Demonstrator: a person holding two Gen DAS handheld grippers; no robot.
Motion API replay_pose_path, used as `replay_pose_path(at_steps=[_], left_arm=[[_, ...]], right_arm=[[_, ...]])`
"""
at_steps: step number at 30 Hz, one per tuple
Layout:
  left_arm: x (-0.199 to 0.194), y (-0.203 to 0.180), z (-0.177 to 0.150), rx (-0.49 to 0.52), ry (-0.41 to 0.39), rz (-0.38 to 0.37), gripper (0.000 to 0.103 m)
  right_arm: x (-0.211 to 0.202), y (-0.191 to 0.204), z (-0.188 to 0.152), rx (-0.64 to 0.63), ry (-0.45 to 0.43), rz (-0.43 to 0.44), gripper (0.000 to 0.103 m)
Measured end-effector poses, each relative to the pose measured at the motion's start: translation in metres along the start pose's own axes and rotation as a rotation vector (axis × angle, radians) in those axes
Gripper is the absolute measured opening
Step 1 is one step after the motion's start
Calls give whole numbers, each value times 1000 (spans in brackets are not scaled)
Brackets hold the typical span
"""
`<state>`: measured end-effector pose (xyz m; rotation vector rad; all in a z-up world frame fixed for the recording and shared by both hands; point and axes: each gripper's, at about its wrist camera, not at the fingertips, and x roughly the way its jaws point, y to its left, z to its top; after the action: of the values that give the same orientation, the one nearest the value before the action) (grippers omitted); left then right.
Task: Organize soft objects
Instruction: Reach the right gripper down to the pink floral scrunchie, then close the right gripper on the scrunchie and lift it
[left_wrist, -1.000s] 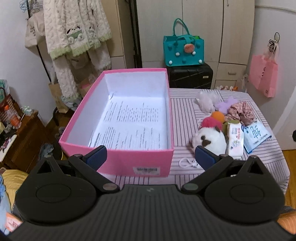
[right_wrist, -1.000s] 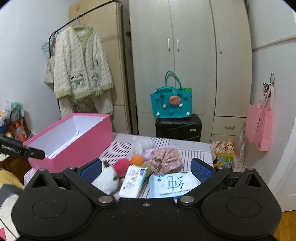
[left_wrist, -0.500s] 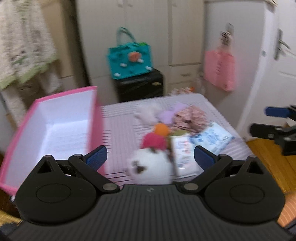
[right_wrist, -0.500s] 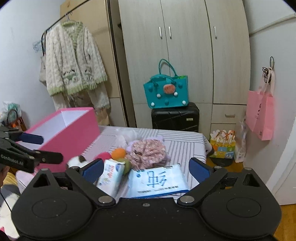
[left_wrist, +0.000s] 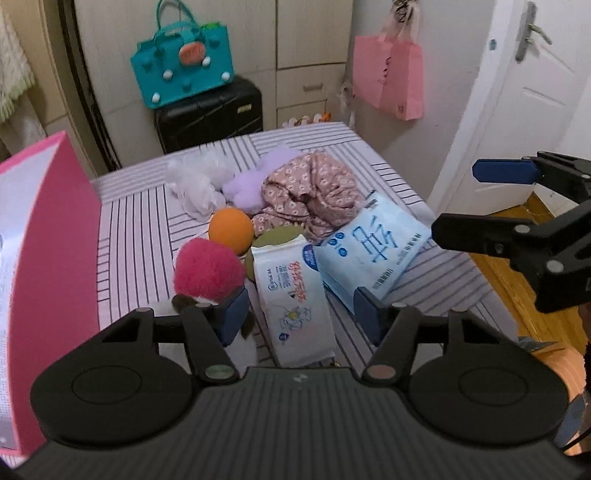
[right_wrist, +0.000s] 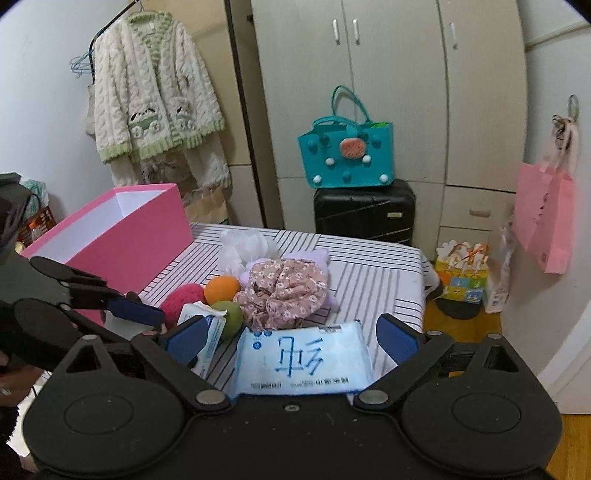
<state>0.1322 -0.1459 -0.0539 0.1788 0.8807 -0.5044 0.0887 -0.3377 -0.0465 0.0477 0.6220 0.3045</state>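
Wipes pack (left_wrist: 295, 299) lies on striped table (left_wrist: 133, 236) beside pink box (left_wrist: 48, 258), between left gripper (left_wrist: 299, 314) jaws, spread. Right gripper (right_wrist: 291, 339), also spread, frames tissue pack (right_wrist: 306, 362). Advice: close mid-pack, squeeze gently, clear red pompom (left_wrist: 208, 267).

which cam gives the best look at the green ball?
Right wrist. There the green ball shows as a rounded shape between the white wipes pack and the floral cloth. In the left wrist view only an olive sliver peeks out behind the wipes pack, below the orange ball.
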Motion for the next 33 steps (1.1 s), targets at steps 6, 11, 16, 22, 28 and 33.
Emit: replay_pose_path(at_steps=[6, 11, 16, 22, 28, 33], left_arm=[[22, 2, 6, -30, 42, 11, 62], [27, 0, 8, -36, 31, 51, 52], [26, 5, 8, -88, 5, 89, 47], [28, 3, 11, -101, 19, 80, 47], [26, -2, 10, -65, -1, 79, 46], [23, 1, 7, -71, -15, 50, 40]], right_arm=[[43, -8, 19, 29, 61, 79, 97], [82, -10, 32, 31, 127, 94, 94], [111, -10, 34, 50, 193, 92, 93], [141, -19, 32, 178, 276, 102, 93], [146, -22, 25, 192, 285, 96, 47], [131, -14, 23, 121, 254, 94, 24]])
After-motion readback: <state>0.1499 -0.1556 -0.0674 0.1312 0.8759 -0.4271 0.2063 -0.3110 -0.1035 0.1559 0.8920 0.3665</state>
